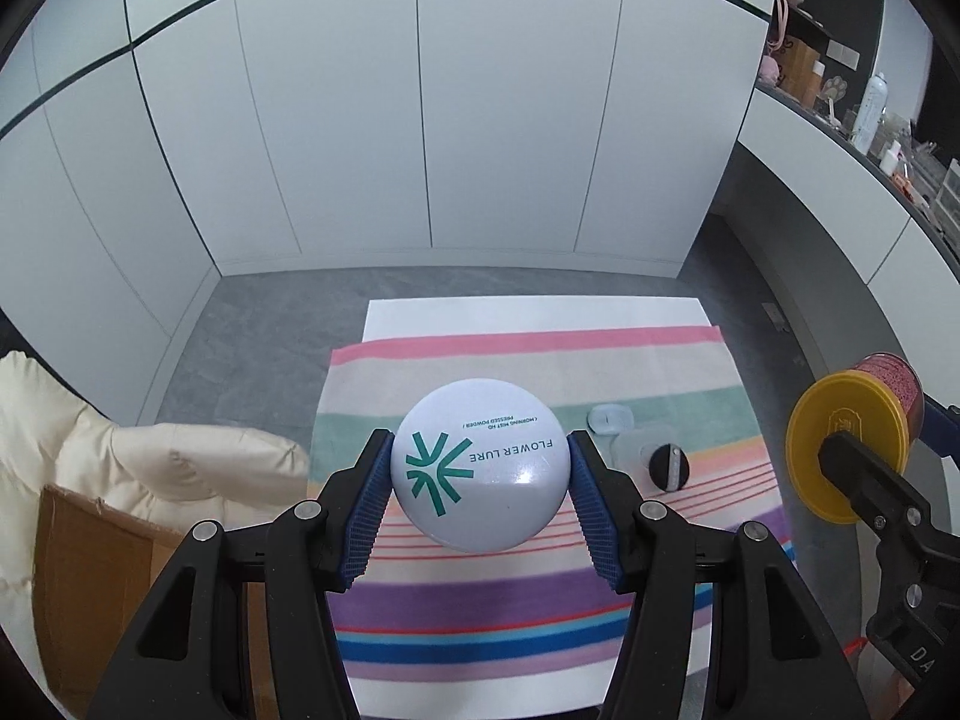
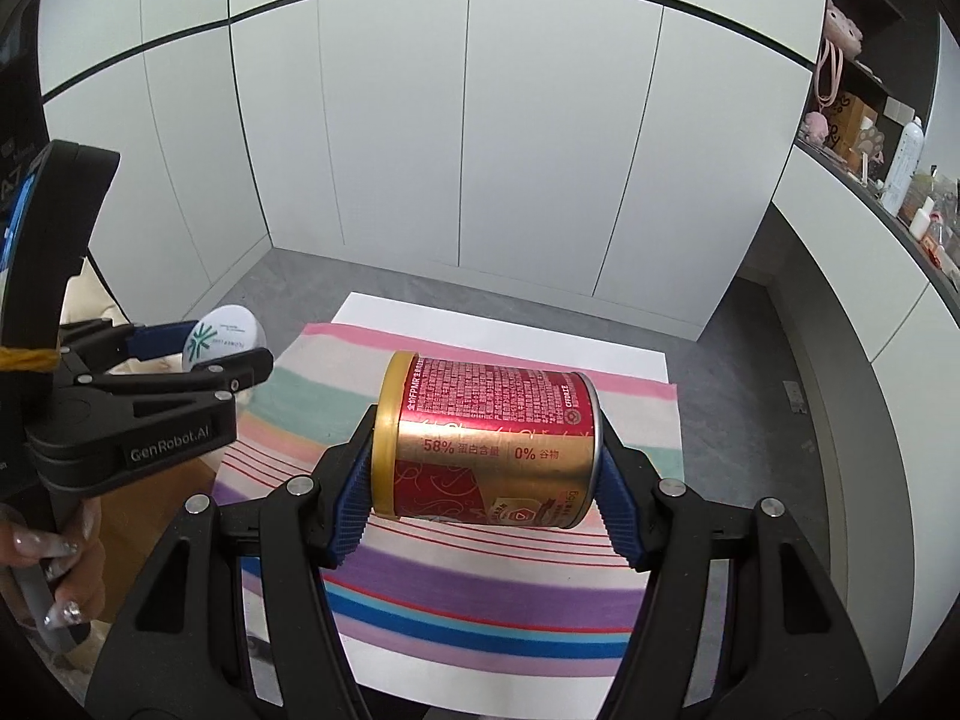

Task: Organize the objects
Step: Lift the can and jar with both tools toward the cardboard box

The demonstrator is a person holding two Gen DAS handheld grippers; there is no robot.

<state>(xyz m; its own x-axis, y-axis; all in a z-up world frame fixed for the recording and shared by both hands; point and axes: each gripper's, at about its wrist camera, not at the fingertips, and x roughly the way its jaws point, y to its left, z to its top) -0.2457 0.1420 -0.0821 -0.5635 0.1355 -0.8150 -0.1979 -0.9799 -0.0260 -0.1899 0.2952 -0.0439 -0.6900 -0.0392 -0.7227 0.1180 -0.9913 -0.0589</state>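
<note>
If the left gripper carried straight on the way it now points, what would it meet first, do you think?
Probably the striped cloth: the left gripper, shut on the white compact, points down at it. The compact hides the exact spot.

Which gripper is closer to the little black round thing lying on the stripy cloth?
Left. The left gripper, clamping the white powder compact, hangs just beside and above the black round thing. The right gripper, holding the red can, is farther off at the cloth's edge.
</note>
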